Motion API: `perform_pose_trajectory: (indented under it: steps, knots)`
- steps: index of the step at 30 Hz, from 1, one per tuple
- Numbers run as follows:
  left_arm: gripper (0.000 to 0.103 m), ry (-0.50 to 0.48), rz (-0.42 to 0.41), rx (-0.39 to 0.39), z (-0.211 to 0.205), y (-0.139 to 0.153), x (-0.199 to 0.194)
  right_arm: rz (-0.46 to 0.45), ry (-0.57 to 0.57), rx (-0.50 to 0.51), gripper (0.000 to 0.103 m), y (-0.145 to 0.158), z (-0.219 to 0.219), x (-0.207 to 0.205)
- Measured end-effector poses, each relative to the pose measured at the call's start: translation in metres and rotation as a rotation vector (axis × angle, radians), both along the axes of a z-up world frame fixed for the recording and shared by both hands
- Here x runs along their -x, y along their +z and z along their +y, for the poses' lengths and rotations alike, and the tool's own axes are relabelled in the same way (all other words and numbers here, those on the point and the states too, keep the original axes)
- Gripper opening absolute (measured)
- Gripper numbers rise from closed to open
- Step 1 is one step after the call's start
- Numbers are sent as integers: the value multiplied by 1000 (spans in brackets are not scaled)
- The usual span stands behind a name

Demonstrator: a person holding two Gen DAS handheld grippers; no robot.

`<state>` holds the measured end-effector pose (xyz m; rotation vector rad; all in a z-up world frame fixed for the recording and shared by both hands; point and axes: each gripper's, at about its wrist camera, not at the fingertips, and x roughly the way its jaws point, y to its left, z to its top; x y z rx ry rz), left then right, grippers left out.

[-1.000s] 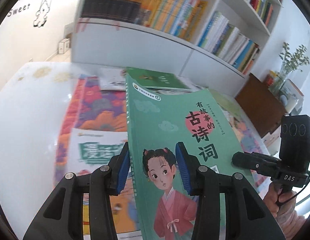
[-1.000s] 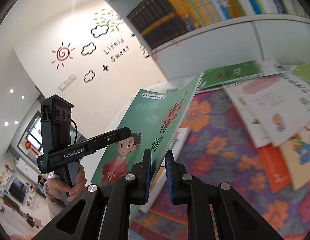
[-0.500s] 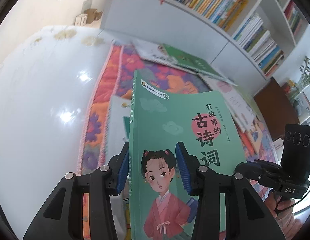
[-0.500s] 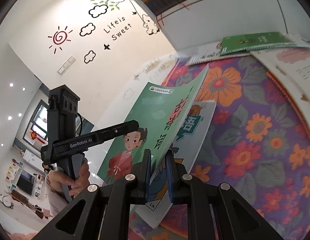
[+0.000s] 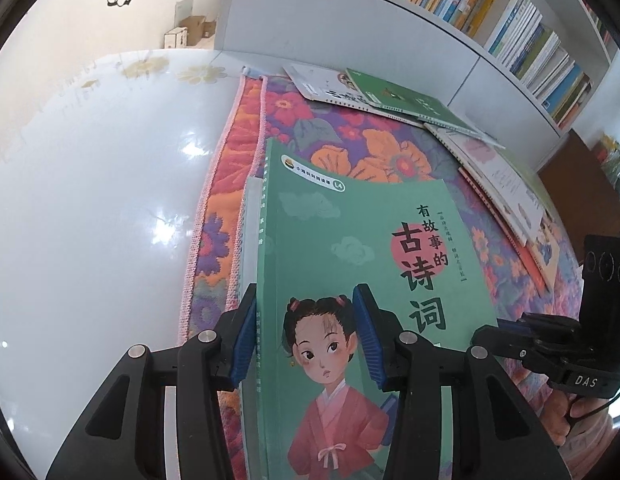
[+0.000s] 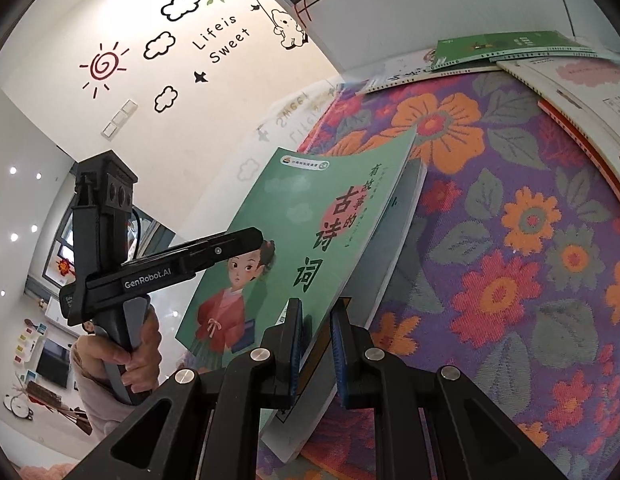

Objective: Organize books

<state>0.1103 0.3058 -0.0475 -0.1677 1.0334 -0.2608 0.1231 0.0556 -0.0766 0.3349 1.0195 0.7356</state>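
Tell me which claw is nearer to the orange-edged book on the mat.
Right. The right claw grips the green poem book at its edge facing the orange-edged book; the left claw is at its spine side, farther away.

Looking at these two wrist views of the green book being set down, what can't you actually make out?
- White book under the green book: cover hidden by it in both views.
- Left gripper: its grip on the green book is unclear.
- Shelf books: titles too small.
- Green book's bottom edge: cut off, left wrist view.
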Motion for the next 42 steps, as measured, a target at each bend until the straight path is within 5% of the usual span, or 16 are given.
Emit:
perform_pose_trajectory:
  steps: [14,42]
  knots:
    - [49,19,5,-109,-1,1,0,2,0,40,15,-6,6,-2]
    - [49,86,-9,-142,10,1,-2,8,-119,84,21,1,-1,6]
